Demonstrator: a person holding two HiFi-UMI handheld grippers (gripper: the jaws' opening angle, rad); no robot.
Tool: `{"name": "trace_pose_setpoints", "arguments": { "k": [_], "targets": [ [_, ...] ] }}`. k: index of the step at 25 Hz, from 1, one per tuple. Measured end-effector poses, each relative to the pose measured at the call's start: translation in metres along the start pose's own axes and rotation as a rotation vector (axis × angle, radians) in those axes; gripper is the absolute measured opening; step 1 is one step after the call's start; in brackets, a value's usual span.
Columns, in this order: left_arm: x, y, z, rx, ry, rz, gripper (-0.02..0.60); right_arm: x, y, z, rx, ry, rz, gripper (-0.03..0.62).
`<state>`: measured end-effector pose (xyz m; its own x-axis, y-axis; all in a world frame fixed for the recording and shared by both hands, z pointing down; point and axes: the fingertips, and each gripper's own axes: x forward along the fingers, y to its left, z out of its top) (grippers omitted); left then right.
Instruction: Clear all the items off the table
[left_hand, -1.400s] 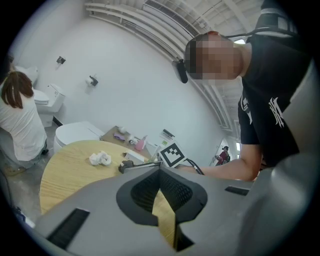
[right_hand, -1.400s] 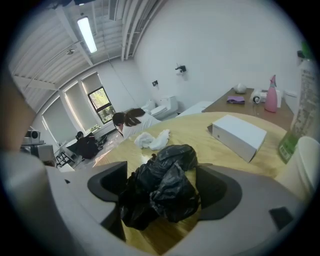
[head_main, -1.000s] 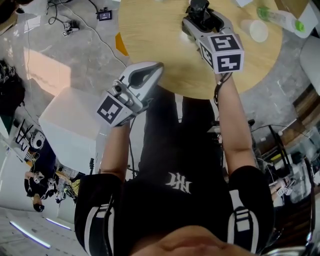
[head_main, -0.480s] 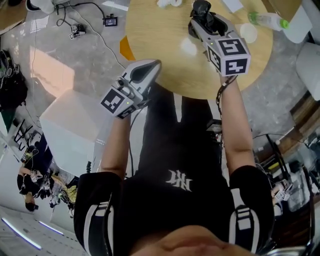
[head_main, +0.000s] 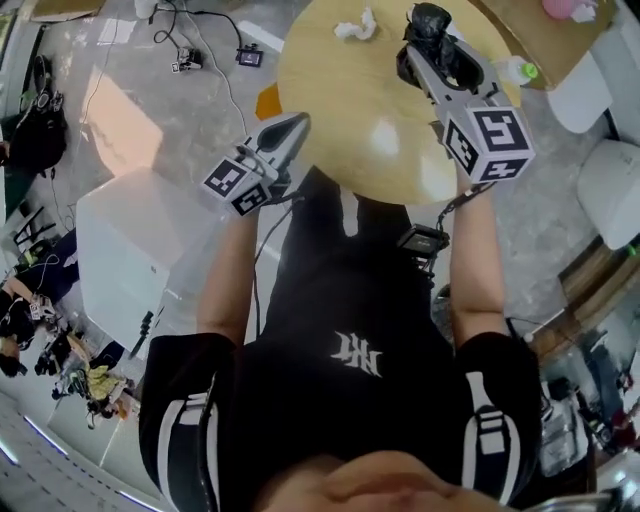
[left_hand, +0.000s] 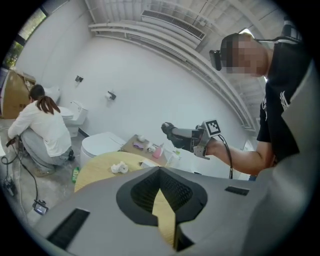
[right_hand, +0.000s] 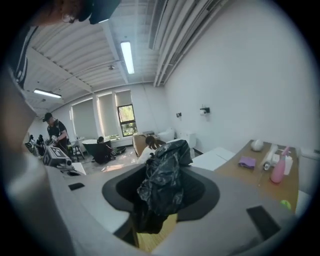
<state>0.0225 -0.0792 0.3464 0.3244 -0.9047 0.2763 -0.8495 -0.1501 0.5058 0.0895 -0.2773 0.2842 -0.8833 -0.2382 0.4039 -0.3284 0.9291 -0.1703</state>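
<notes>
Black crumpled bag (right_hand: 164, 175) is grasped by just-closing fingers (right_hand: 85, 202) of right gripper (head_main: 432, 45); left gripper (left_hand: 161, 175) clenched empty.

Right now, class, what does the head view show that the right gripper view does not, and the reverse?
Only the head view shows the left tongs and a crumpled white tissue. Only the right gripper view shows a ceiling light and a purple cloth. Both show the black bag pinched in the right tongs.
</notes>
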Motion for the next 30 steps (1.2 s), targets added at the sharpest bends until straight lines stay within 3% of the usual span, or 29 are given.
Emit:
{"name": "trace_pose_setpoints", "arguments": {
  "k": [4, 8, 12, 18, 23, 30],
  "targets": [
    [-0.025, -0.002, 0.007, 0.01, -0.027, 0.076, 0.012, -0.006, 0.019, 0.025, -0.024, -0.055, 0.09, 0.183],
    [-0.042, -0.004, 0.007, 0.015, -0.046, 0.139, 0.014, 0.0, 0.038, 0.026, -0.038, -0.052, 0.177, 0.181],
    [-0.087, -0.001, -0.001, 0.005, -0.086, 0.181, 0.014, 0.007, 0.101, 0.021, -0.063, -0.042, 0.264, 0.179],
    [-0.163, 0.051, -0.025, -0.02, -0.12, 0.206, 0.014, 0.073, 0.212, -0.006, -0.107, 0.021, 0.363, 0.179],
    [-0.232, 0.128, -0.058, -0.041, -0.101, 0.195, 0.014, 0.151, 0.311, -0.046, -0.089, 0.022, 0.417, 0.179],
    [-0.291, 0.186, -0.097, -0.055, -0.094, 0.16, 0.013, 0.218, 0.399, -0.107, -0.051, 0.04, 0.447, 0.179]
  ]
}}
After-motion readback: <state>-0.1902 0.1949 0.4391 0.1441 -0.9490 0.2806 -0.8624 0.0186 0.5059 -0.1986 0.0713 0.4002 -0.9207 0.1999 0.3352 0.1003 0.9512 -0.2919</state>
